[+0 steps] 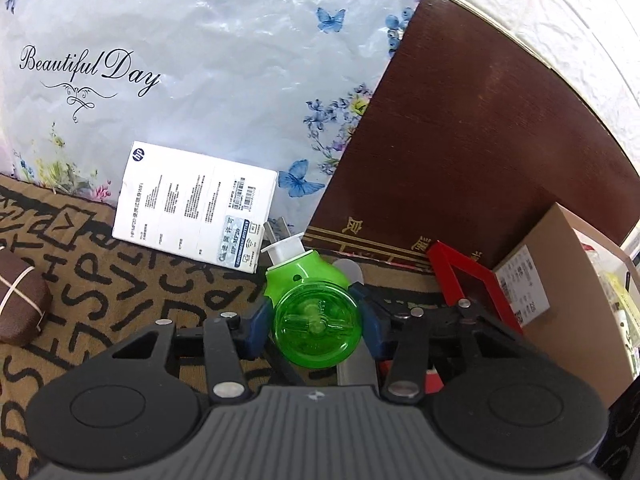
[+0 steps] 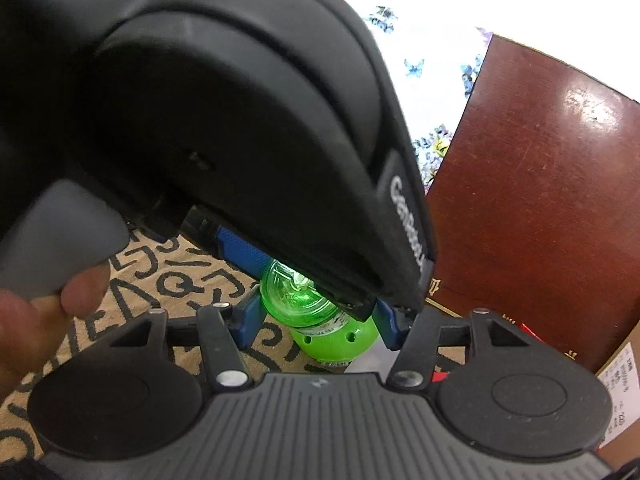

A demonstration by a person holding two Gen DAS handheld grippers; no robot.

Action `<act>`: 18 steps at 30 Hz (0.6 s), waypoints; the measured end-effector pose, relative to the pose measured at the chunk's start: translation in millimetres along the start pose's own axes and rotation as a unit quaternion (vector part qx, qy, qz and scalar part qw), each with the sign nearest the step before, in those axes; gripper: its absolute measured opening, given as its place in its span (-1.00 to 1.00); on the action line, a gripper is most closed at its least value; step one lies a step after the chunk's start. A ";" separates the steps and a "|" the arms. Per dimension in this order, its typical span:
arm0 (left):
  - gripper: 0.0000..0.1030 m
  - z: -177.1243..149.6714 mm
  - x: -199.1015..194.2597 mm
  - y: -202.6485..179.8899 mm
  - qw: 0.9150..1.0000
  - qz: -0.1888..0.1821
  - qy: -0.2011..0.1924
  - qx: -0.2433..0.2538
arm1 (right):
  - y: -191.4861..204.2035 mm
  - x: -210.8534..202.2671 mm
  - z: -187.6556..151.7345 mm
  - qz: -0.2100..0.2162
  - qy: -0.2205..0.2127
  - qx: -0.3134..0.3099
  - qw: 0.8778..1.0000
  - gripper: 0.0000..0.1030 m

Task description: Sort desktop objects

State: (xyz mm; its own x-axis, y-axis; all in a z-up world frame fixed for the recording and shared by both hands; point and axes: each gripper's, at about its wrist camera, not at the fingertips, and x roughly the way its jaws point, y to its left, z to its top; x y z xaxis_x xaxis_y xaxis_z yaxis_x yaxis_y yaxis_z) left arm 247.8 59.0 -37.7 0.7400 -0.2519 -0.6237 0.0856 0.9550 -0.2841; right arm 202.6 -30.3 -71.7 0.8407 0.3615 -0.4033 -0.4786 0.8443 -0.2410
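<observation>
A green plug-in device (image 1: 316, 316) with a clear green bottle and a white pronged plug sits over the lettered mat (image 1: 120, 280). In the left wrist view my left gripper (image 1: 314, 318) has its blue pads (image 1: 258, 330) against both sides of the bottle, shut on it. In the right wrist view the same green device (image 2: 332, 340) lies between the blue pads (image 2: 250, 320) of my right gripper (image 2: 318, 322), which press its sides. The black body of the left gripper (image 2: 240, 120) fills the upper part of that view and hides the device's far end.
A white printed box (image 1: 196, 208) leans on a floral plastic bag (image 1: 200, 60). A dark red-brown box (image 1: 460, 140), a red frame (image 1: 460, 272) and a cardboard box (image 1: 560, 280) stand at the right. A brown bundle (image 1: 20, 300) lies at the left. A person's fingers (image 2: 60, 300) show at the left.
</observation>
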 end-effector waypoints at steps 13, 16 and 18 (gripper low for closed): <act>-0.08 -40.6 -63.4 -36.6 1.000 0.004 0.019 0.002 | 2.5 -90.9 -13.4 0.016 0.020 0.012 1.000 0.06; -0.08 -61.4 -83.0 -51.2 1.000 -0.002 0.026 0.003 | 4.2 -125.1 -24.5 0.014 0.030 0.015 0.999 0.06; -0.08 -76.4 -97.8 -62.0 1.000 -0.006 0.026 0.003 | 5.1 -150.7 -33.1 0.012 0.033 0.017 0.999 0.06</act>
State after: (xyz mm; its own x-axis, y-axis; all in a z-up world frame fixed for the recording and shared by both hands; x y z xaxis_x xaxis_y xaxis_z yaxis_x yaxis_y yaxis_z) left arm 119.2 12.5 -14.7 0.7038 -0.2712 -0.6566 0.0988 0.9526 -0.2876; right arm 65.1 -93.6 -41.4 0.8093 0.3561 -0.4672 -0.4892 0.8489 -0.2004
